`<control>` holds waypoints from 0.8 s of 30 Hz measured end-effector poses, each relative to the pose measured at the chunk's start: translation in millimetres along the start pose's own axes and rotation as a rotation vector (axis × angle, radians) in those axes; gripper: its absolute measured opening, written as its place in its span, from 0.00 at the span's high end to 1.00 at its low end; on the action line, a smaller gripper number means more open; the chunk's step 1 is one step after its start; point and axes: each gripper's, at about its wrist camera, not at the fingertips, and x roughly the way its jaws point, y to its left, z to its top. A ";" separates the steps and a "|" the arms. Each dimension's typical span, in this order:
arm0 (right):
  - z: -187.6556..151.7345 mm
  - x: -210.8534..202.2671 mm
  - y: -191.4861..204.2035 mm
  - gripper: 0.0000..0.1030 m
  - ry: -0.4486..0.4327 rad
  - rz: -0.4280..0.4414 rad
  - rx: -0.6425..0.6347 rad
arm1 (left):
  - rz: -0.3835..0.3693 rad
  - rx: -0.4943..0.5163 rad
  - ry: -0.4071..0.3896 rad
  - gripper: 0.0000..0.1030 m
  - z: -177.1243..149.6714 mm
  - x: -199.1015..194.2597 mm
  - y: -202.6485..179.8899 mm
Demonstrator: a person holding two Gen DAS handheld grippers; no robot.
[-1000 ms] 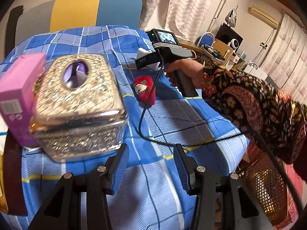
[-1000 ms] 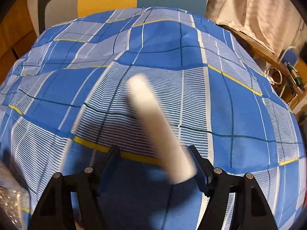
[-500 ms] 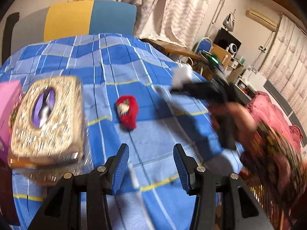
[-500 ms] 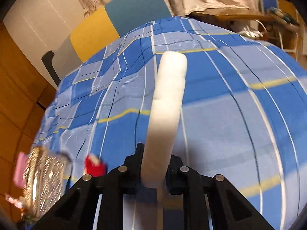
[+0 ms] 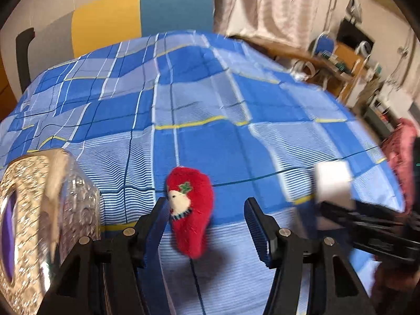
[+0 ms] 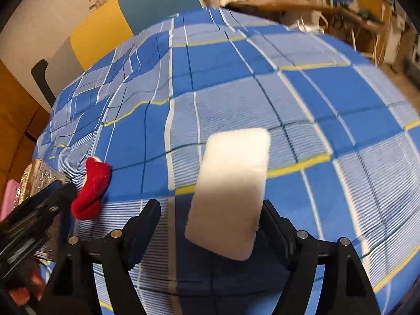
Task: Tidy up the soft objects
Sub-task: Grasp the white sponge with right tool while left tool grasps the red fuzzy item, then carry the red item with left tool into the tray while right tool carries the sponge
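Spreading apart, the left tongs (image 5: 206,223) straddle one red fuzzy plush toy (image 5: 191,210) with a small white embroidered figure, lying on the table; the pads do not press it, though the left pad sits right at its edge. The right tongs (image 6: 210,225) are also opening around one white, flat, rounded-corner foam sponge (image 6: 231,189), which stands tilted between the ribbed black pads; whether the right-hand pad still touches it cannot be told through the blur. A blue checked cloth (image 5: 236,99) with white and yellow lines covers the table, slightly wrinkled at the far left. One glittering gold box (image 5: 39,223) with a purple oval opening sits just left of the left tongs. Beyond the table stands one chair (image 5: 141,18) with a yellow, blue and grey back.
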 end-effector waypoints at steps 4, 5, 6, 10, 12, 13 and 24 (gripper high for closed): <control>1.7 8.1 1.2 0.25 0.008 -0.009 0.011 | 0.066 0.013 0.036 0.42 -0.8 23.3 -2.5; 1.5 11.5 2.5 0.25 0.007 -0.025 0.001 | 0.073 0.011 0.045 0.42 -0.9 27.9 -1.9; 1.5 16.8 2.7 0.27 0.013 -0.048 -0.017 | 0.086 0.009 0.057 0.42 -0.9 33.3 -0.6; 2.9 23.3 11.9 0.47 0.001 -0.137 -0.130 | 0.072 0.010 0.087 0.66 -5.1 43.3 2.2; 3.4 22.5 8.4 0.48 0.001 -0.125 -0.106 | 0.079 0.044 0.070 0.73 -8.6 40.3 -0.8; 3.2 21.4 6.5 0.49 0.001 -0.117 -0.094 | 0.067 0.058 0.056 0.77 -10.0 36.7 -1.5; 4.0 -2.3 9.0 0.49 -0.075 -0.049 -0.043 | -0.121 -0.020 -0.074 0.82 -20.2 -43.2 16.4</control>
